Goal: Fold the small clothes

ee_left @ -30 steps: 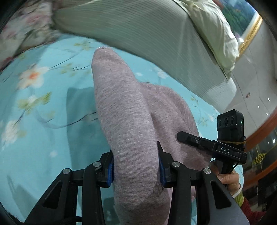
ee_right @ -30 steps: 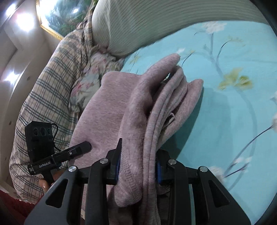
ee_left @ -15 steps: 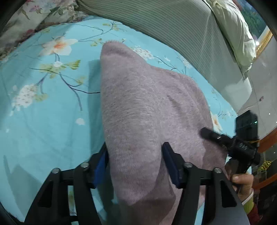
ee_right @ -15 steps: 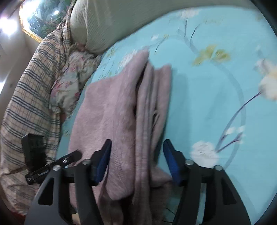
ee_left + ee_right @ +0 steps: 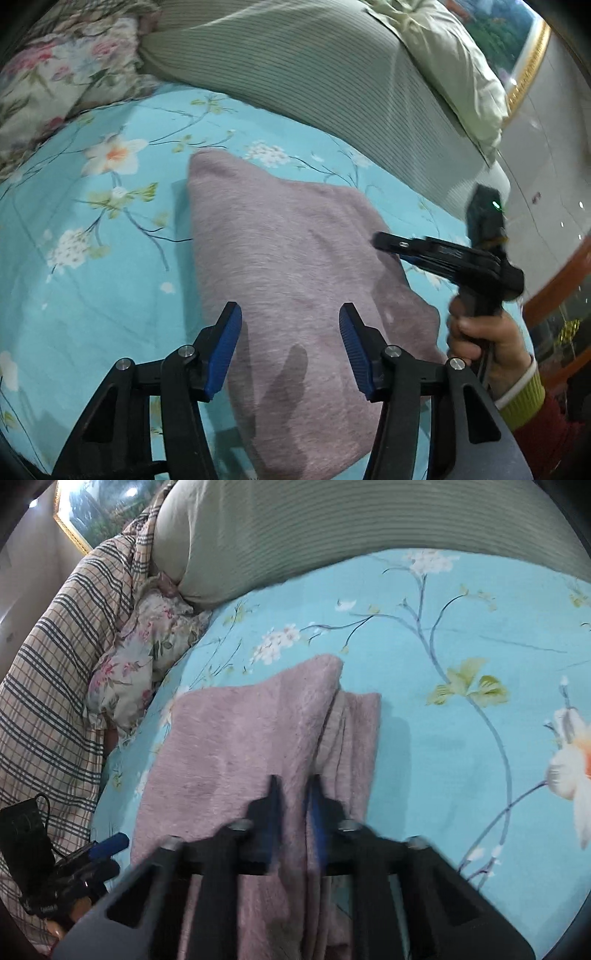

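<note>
- The bed with its turquoise flowered sheet fills both views; a large striped green pillow lies across the upper part of each frame.
- The folded mauve garment lies flat on the sheet in the middle of the left wrist frame; in the right wrist view its layered edges show on the right side of the stack.
- A checked blanket and a small flowered cushion are at the left of the right wrist frame, apart from the garment, so they should not hinder the work.
- The left gripper has its fingers wide open above the near part of the cloth and holds nothing.
- The right gripper is blurred; its fingers stand narrow, almost together, and I cannot tell whether cloth is between them.
- I judge the fold is nearly complete: it would be good to press the stack flat and to align the loose edges, without dragging the sheet.
</note>
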